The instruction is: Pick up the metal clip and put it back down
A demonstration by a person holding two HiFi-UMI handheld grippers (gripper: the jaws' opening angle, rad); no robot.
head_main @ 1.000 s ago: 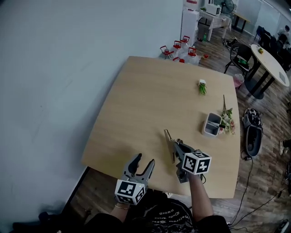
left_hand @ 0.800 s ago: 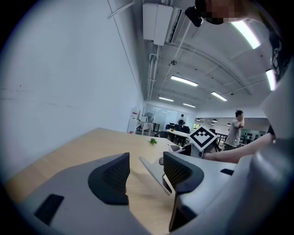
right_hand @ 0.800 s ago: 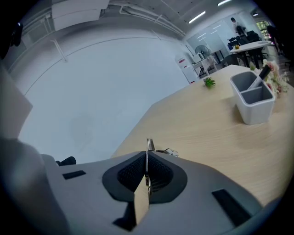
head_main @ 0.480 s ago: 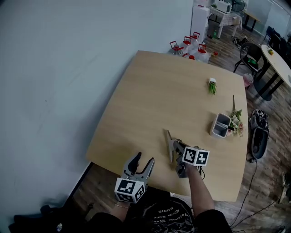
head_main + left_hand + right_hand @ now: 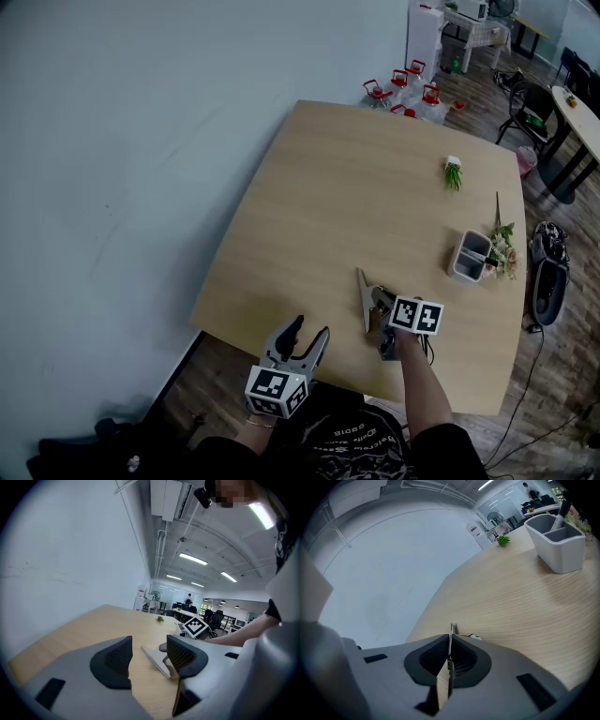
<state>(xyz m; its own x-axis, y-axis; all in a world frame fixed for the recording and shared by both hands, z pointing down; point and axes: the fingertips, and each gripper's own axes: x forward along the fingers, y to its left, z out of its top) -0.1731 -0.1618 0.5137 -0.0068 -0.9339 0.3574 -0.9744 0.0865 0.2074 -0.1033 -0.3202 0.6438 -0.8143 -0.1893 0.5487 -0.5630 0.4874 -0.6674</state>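
1. Left gripper [image 5: 309,330]: hung off the near edge of the table [image 5: 356,187]. Jaws stood apart, nothing between them but bare tabletop.
2. Right gripper [image 5: 377,302]: over the near part of the table. Jaws were closed tight on the thin flat leg of the metal clip [image 5: 362,295], whose tip stuck out just past the pads.
3. Metal clip: pinched in the right gripper, its long leg pointing away across the wood. It sat low at the tabletop. Whether it had cleared the surface could not be told.
4. Grey holder [image 5: 469,255]: towards the far right edge, with a flower sprig [image 5: 504,246] touching its side.
5. Small green plant [image 5: 454,174]: further off, well apart from the holder.
6. Red-capped jugs [image 5: 405,84]: on the floor past the far corner.

Progress, as judged: the clip was grasped. Any clear lift, the set-down and the release were left to do.

Change from earlier frames: the right gripper stayed clamped on the clip at much the same spot on the table, and the left stayed open. Only the head view had swung.
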